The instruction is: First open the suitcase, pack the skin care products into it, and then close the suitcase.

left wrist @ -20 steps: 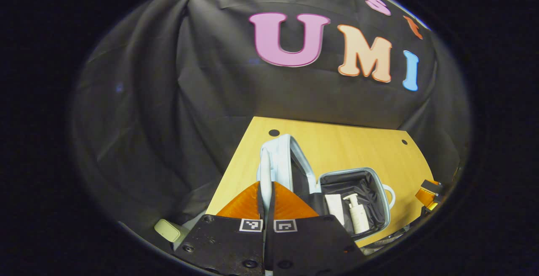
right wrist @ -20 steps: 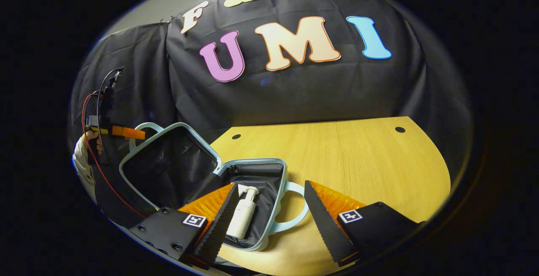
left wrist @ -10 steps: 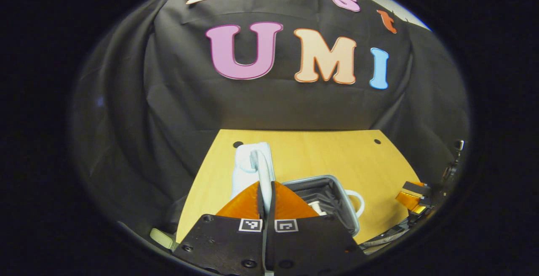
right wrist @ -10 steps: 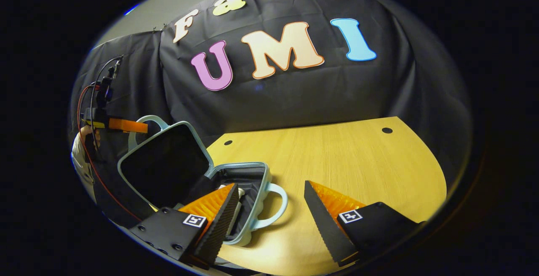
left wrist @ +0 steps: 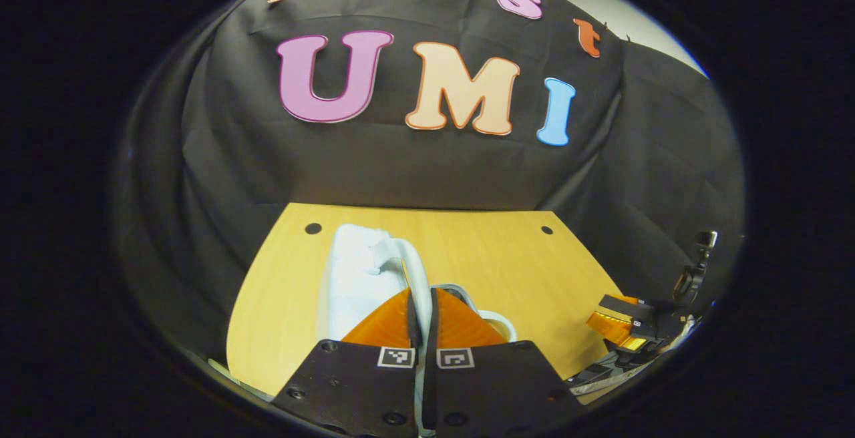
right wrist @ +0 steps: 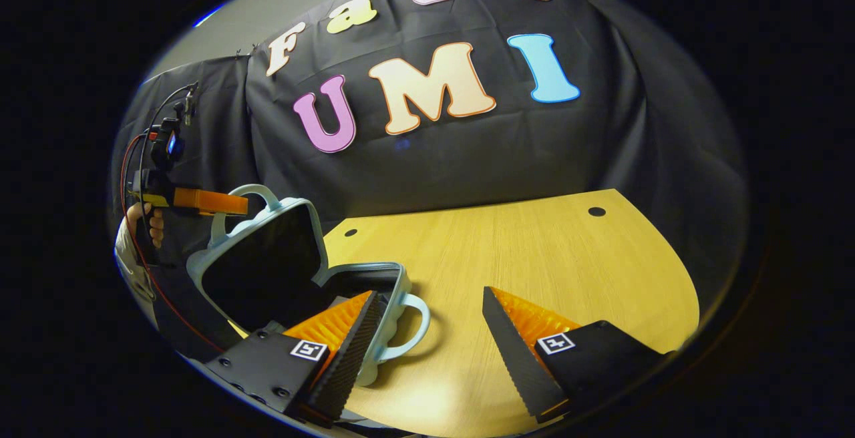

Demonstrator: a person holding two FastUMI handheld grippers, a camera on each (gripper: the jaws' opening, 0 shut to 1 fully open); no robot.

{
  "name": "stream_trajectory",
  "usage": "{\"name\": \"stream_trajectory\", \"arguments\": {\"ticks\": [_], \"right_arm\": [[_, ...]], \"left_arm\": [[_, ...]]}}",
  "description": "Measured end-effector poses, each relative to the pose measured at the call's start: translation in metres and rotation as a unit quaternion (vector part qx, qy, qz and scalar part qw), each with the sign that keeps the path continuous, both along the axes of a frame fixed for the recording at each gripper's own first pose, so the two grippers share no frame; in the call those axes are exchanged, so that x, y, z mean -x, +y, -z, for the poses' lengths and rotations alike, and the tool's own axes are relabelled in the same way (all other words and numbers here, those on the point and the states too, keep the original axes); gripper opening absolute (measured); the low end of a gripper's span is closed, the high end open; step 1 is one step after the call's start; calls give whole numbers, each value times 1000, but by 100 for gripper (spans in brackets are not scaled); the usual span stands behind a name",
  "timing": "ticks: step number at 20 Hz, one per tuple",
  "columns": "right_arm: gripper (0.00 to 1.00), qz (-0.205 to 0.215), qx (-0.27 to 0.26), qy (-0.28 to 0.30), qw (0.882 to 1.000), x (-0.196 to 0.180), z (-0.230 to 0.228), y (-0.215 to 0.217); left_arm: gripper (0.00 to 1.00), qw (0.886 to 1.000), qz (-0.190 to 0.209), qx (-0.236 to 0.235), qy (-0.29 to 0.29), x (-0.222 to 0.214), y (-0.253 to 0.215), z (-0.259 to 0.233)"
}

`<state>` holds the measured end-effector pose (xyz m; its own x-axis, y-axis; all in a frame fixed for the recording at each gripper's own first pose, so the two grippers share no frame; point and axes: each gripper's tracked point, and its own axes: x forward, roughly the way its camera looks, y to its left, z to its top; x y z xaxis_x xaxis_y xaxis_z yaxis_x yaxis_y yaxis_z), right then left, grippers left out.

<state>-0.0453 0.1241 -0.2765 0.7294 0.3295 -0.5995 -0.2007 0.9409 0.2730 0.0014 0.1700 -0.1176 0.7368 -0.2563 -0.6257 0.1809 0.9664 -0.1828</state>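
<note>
The left gripper [left wrist: 421,301], fingers clenched on the suitcase lid [right wrist: 257,261] handle, has swung it lower (half shut); right gripper [right wrist: 431,318] stays released.

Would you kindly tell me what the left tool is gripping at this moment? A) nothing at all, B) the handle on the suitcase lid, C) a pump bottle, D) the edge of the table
B: in the right gripper view the left tool is closed on the handle atop the half-raised suitcase lid, and the left gripper view shows that handle pinched between its fingers.
</note>
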Motion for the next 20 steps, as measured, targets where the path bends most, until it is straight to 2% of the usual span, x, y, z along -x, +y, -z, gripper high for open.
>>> {"name": "stream_trajectory", "arguments": {"ticks": [10,20], "right_arm": [[98,19,14,0,1000,1,-3,-43],[98,35,27,6,999,7,-3,-79]], "left_arm": [[0,997,51,42,42,3,-80,39],[0,991,78,24,105,26,-138,97]]}}
